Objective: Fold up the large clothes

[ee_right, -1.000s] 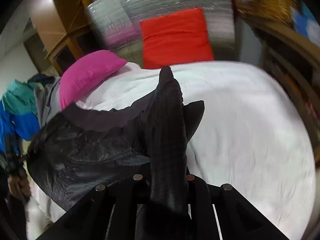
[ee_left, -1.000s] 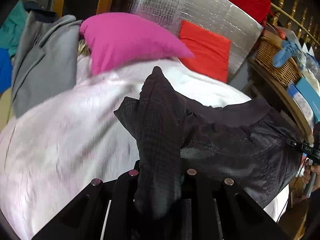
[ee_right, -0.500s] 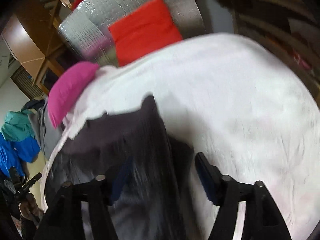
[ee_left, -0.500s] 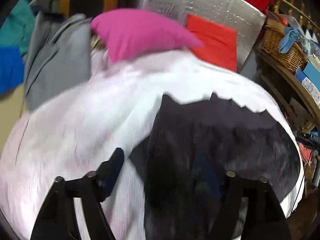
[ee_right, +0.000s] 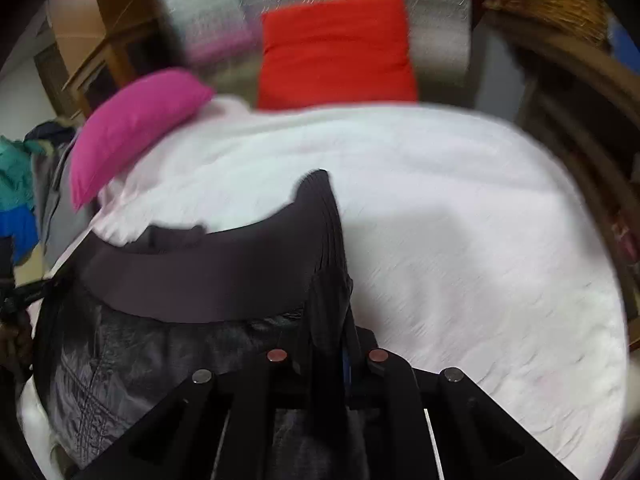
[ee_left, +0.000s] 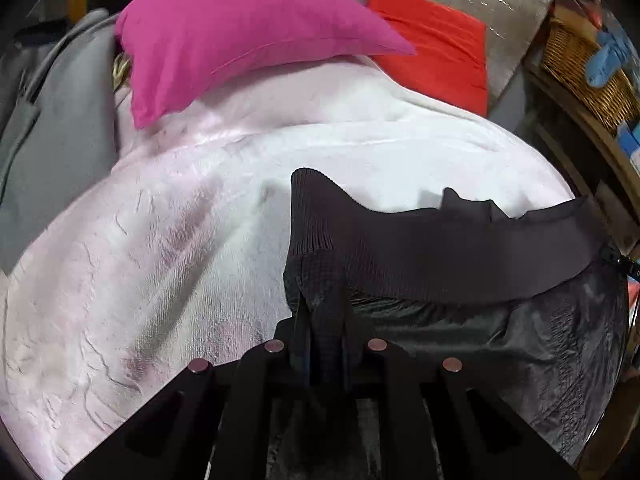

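Your left gripper [ee_left: 322,320] sits low over the bed, fingers pinched together on a corner of the dark jacket [ee_left: 460,280], the ribbed band bunched up between them. Your right gripper [ee_right: 328,332] mirrors it at the other corner, fingers likewise clamped on the same ribbed band. Both point forward toward the head of the bed, roughly level with each other.

Jacket: dark, near black. Ribbed knit band [ee_right: 208,280] stretched taut between your two grips, sagging slightly in the middle. Each pinched corner stands up in a peak above the fingers. Below the band the shiny, crinkled shell [ee_left: 540,352] hangs and rests on the bed edge nearest you. A small dark fold pokes up behind the band in both views.

Surface: white textured bedspread [ee_left: 160,260], faint pinkish tint, wrinkled on the left side. Jacket covers only the near part of it; the rest lies bare.

Room: magenta pillow [ee_left: 240,32] at the head of the bed on the left, red cushion [ee_right: 336,48] beside it, leaning on a silver quilted panel [ee_left: 500,4]. Grey garment [ee_left: 60,128] draped at the left bed edge; teal and blue clothes [ee_right: 16,192] beyond it. Wicker basket [ee_left: 588,68] on a wooden shelf at the right. Right wrist view is motion-blurred
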